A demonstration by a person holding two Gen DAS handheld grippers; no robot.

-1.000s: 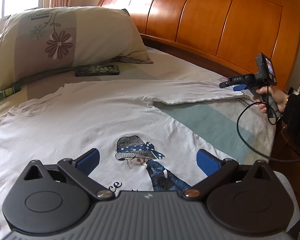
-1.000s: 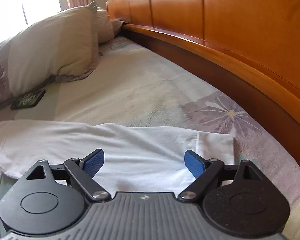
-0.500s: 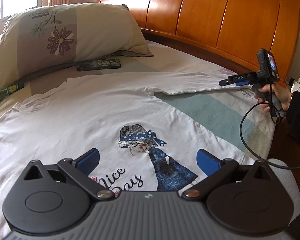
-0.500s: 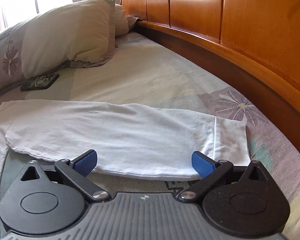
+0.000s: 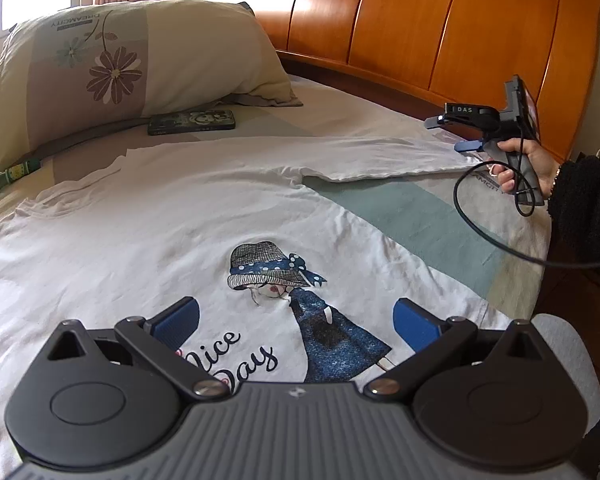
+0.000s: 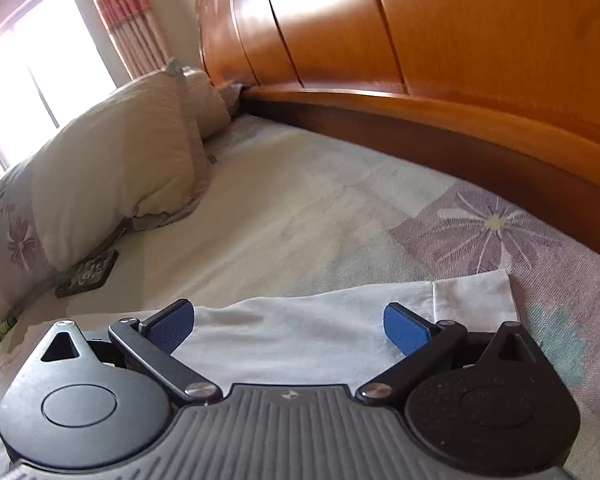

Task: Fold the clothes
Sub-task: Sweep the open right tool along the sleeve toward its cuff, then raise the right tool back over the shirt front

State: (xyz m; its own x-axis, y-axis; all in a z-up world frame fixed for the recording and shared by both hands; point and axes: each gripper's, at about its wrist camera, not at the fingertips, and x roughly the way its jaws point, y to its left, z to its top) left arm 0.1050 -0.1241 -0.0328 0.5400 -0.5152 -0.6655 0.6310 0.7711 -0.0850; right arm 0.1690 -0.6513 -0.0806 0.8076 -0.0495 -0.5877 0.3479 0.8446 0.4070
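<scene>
A white shirt (image 5: 148, 232) lies spread flat on the bed (image 5: 416, 216), front side up, with a printed girl in a hat and blue dress and the words "Nice Day" on its chest. 1 long sleeve (image 5: 380, 156) stretches out to the right across the bed toward the wooden headboard (image 5: 420, 28). The left gripper (image 5: 296, 320) hovers over the lower chest of the shirt, its jaws spread wide with nothing pinched between them; the print shows in the gap. The right gripper (image 6: 288, 326), held in a hand (image 5: 528, 164) that emerges from a dark fuzzy cuff (image 5: 584, 200), sits at the far end of that sleeve, near the headboard. Its jaws are released and stand wide apart, with the sleeve's cuff end (image 6: 472, 300) lying flat on the bed below and ahead of them, not gripped. A black cable (image 5: 484, 232) loops down from the right gripper's handle. A cream pillow (image 5: 112, 64) with a purple flower pattern leans at the head of the bed, and a dark phone (image 5: 192, 122) lies flat just in front of it, beyond the shirt's shoulder. A green bottle (image 5: 4, 178) rests at the left edge of the bed. The bedsheet shows a purple flower (image 6: 492, 224) near the sleeve end.
</scene>
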